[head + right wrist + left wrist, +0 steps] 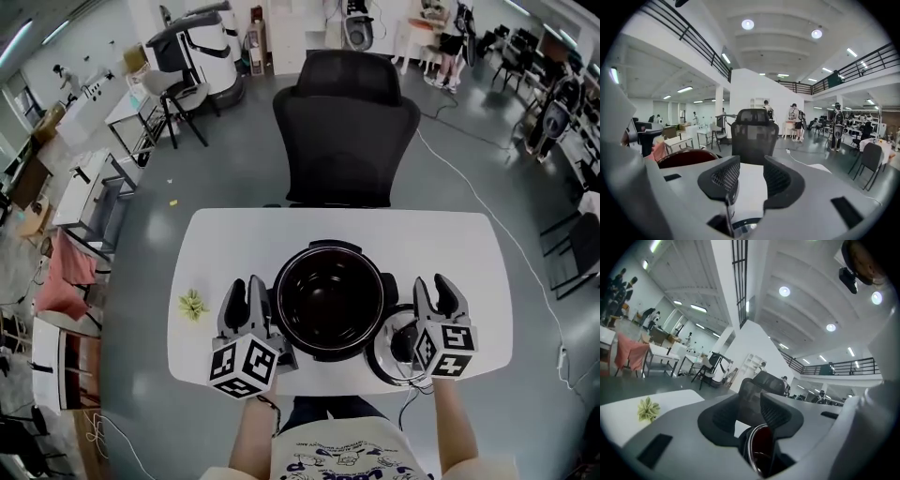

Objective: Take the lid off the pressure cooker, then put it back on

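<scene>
- The lid (389, 349) is laid at the worktop's (469, 244) near edge, right of the open cooker (330, 300).
- The right tool (434, 284), spread and empty, is held over it; the left tool (246, 286), likewise spread, is farther.

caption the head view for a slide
Lidless pressure cooker on white table, left claw beside it, right claw over the lid

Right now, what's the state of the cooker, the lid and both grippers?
pressure cooker: open, lid off, inside looks empty.
lid: off, lying on the table to the right of the cooker, partly under the right gripper.
left gripper: fingers apart, nothing held, by the cooker's left side.
right gripper: fingers apart, nothing held, over the lid.
</scene>
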`<state>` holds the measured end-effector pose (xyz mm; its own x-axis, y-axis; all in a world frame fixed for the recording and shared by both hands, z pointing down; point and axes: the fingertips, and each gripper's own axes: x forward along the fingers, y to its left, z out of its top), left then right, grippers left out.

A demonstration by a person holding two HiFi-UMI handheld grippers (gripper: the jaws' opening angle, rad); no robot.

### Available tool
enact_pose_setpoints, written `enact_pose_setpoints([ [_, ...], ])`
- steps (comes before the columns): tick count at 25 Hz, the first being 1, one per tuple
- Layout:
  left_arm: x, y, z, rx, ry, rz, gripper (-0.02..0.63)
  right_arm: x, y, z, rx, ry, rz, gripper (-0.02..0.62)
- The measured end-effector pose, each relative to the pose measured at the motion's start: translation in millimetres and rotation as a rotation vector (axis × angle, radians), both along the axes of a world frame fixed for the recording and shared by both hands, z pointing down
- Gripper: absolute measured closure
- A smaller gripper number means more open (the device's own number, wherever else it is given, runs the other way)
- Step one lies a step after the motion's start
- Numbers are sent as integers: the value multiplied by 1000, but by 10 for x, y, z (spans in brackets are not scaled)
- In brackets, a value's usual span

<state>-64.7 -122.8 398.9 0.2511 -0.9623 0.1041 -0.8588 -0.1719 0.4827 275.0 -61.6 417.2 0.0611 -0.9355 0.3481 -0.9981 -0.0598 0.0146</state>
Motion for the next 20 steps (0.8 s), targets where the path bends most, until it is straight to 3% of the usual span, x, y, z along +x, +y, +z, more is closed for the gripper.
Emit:
enact_pose_setpoints([
  [6,107,41,-446,114,-148,24,505,-186,-57,-457,134,2,13,497],
  [14,295,125,-800,212,-272,56,580,-279,-10,-897,284,22,32,577],
  [20,357,207,-882,237,-330,57,592,-324,59,-1002,321,31,40,580],
])
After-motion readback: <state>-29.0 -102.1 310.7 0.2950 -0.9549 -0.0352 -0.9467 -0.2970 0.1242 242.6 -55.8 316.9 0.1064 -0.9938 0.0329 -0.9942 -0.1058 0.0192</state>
